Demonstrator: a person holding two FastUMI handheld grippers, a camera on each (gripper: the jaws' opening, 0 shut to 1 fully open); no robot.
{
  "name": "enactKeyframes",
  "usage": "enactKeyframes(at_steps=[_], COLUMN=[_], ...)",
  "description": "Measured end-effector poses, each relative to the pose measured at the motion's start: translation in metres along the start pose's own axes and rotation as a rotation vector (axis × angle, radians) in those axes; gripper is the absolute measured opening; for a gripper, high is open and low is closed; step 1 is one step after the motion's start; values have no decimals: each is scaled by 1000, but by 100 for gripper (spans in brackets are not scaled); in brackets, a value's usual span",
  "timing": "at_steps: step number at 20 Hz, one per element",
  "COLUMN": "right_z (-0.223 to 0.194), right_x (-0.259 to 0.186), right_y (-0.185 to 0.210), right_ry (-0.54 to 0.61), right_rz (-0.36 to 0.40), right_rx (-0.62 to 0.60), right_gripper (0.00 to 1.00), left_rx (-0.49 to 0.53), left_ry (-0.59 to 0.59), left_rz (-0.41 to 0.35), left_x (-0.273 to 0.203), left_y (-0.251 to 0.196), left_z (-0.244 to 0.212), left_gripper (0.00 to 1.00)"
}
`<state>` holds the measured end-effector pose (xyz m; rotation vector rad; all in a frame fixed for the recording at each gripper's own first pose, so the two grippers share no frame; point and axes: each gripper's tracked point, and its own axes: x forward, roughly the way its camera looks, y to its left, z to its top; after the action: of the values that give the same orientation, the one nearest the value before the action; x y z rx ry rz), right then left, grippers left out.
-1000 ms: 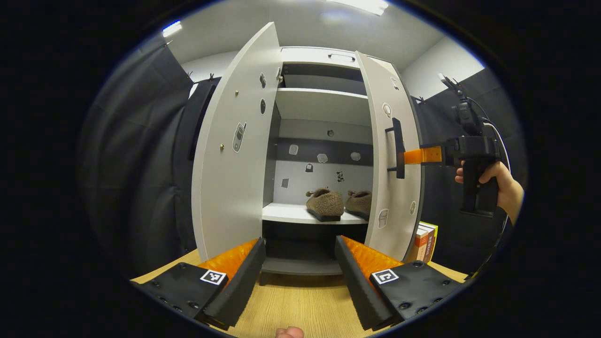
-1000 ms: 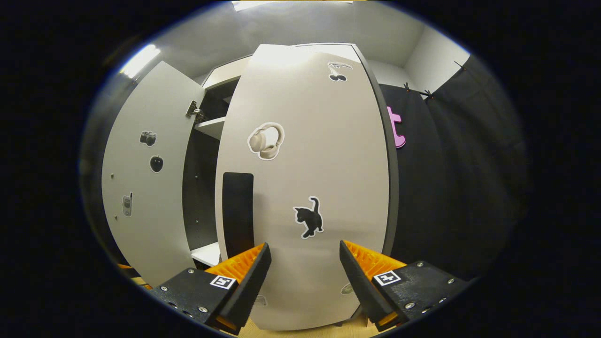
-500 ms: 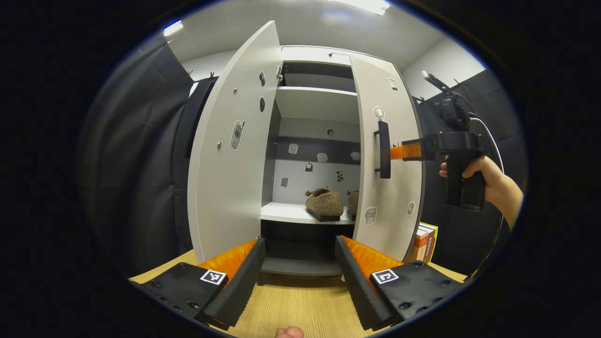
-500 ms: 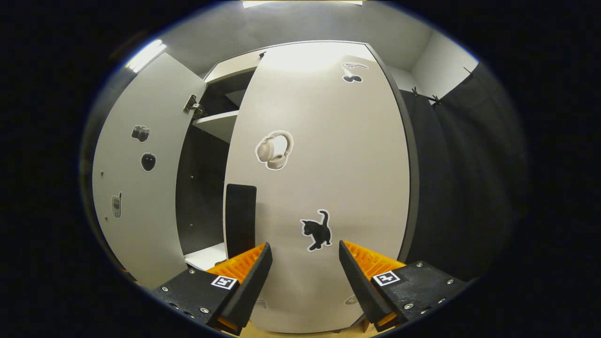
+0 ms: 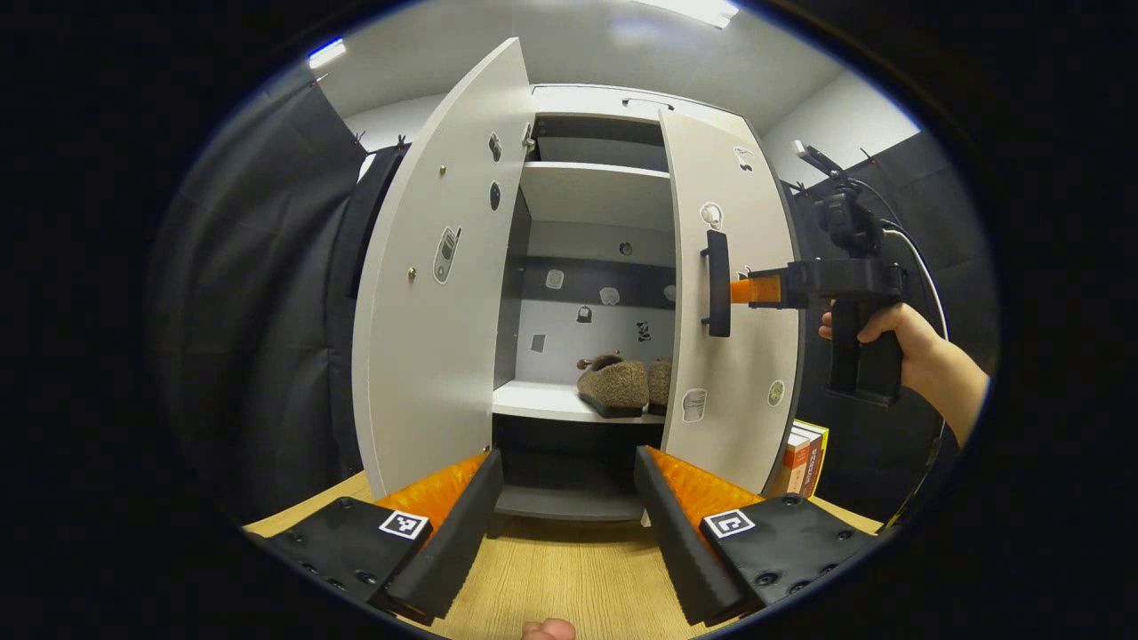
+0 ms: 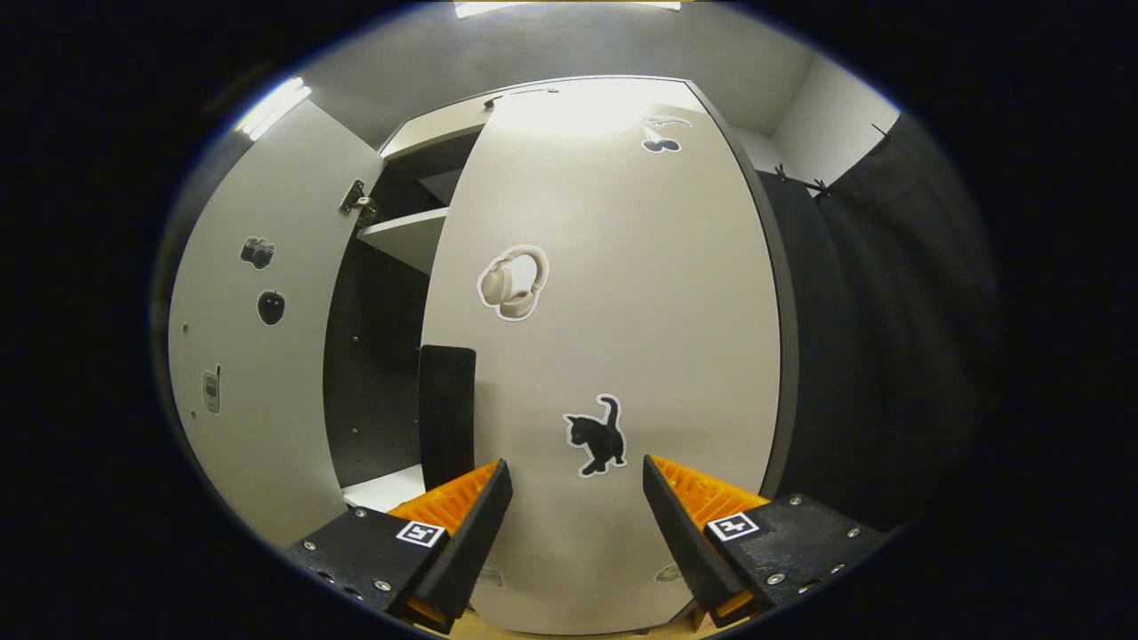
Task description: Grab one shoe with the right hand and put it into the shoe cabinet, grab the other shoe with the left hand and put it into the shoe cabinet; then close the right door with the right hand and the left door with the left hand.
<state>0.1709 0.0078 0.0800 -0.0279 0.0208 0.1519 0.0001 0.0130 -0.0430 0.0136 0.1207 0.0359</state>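
Note:
The white shoe cabinet [image 5: 591,191] stands on a wooden table, its left door [image 5: 427,293] swung wide open. Two brown fuzzy shoes sit side by side on the lower shelf: one shoe [image 5: 615,384] in full sight, the other shoe [image 5: 660,380] half hidden by the right door [image 5: 738,302]. A hand holds my right gripper [image 5: 756,291] against that door, just right of the black handle [image 5: 716,283]. In the right gripper view the right gripper [image 6: 576,467] is open, its tips near the door face [image 6: 622,267] beside the handle [image 6: 446,409]. My left gripper [image 5: 569,458] is open and empty in front of the cabinet.
Several books [image 5: 805,458] stand upright on the table [image 5: 560,578] right of the cabinet. Black cloth walls close in on both sides. The open left door [image 6: 258,356] juts out toward the front left. A fingertip [image 5: 547,629] peeks in at the bottom edge.
The right door has swung further shut with the right gripper against it, covering more of the second shoe. The left gripper has barely moved.

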Motion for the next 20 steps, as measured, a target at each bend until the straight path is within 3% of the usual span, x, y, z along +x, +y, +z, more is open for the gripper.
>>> enactKeyframes(at_steps=[3,7,11,12,13,16,19,20], right_z=[-4,-14,-26,-32,-40,-61,-79,-82], right_x=[-22,-63,-105,-117,-127,-158,-177,-181], right_y=[0,8,13,12,9,3,-14,-17], right_ry=[10,16,4,2,9,26,33,34], right_rz=[-2,12,9,2,-11,-54,-118,-128], right_rx=[-31,12,63,66,63,78,53,43], right_gripper=[93,93,93,97,93,93,93,93], left_rx=[-9,2,-6,-20,-34,-69,-91,-85], left_ry=[-4,-14,-17,-25,-32,-56,-81,-83], left_rz=[-3,4,2,-1,4,53,134,175], left_x=[0,0,0,-1,-4,-11,-20,-23], left_y=[-1,1,-2,-3,-1,18,51,69], left_z=[5,12,23,28,33,52,77,85], left_gripper=[96,99,97,94,94,99,94,96])
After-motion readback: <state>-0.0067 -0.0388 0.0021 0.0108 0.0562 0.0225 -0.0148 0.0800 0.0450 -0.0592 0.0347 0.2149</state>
